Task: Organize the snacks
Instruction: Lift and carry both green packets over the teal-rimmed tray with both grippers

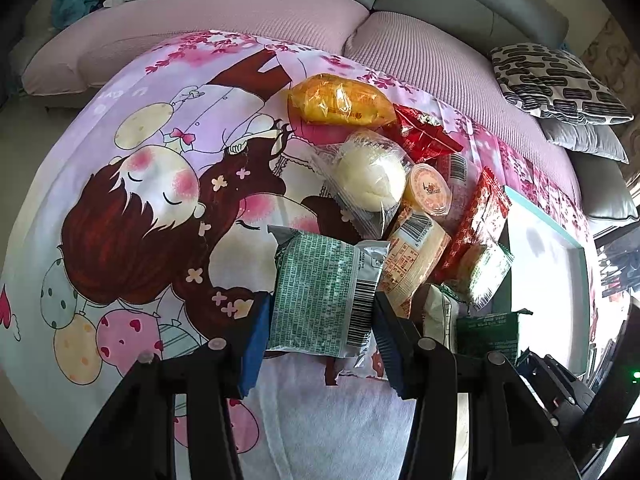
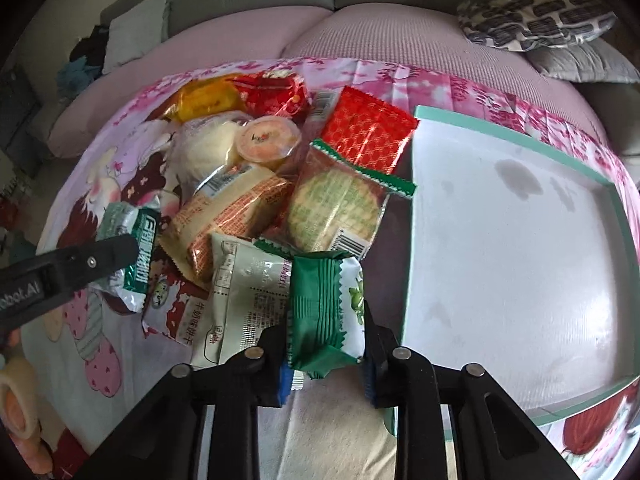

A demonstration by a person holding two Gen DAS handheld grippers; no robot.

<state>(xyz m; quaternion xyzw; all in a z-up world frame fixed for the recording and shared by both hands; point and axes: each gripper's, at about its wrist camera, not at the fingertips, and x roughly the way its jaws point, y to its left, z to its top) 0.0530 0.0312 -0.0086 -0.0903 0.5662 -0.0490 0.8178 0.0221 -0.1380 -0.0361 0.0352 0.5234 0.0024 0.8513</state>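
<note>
Snacks clamped in both tongs, tray to the right

Right tongs (image 2: 325,354) pinch a green packet (image 2: 325,312); the white tray (image 2: 414,208) lies just to their right (nearer this hand). Left tongs (image 1: 320,328) grip a green-printed silver packet (image 1: 324,296) beside the snack pile (image 2: 256,168). Only the right view shows the tray's bare floor.

Snack packets (image 2: 256,184) lie heaped on a cartoon-print cloth (image 2: 100,344) left of a shallow tray (image 2: 412,216), with a sofa (image 2: 360,32) behind them.
</note>
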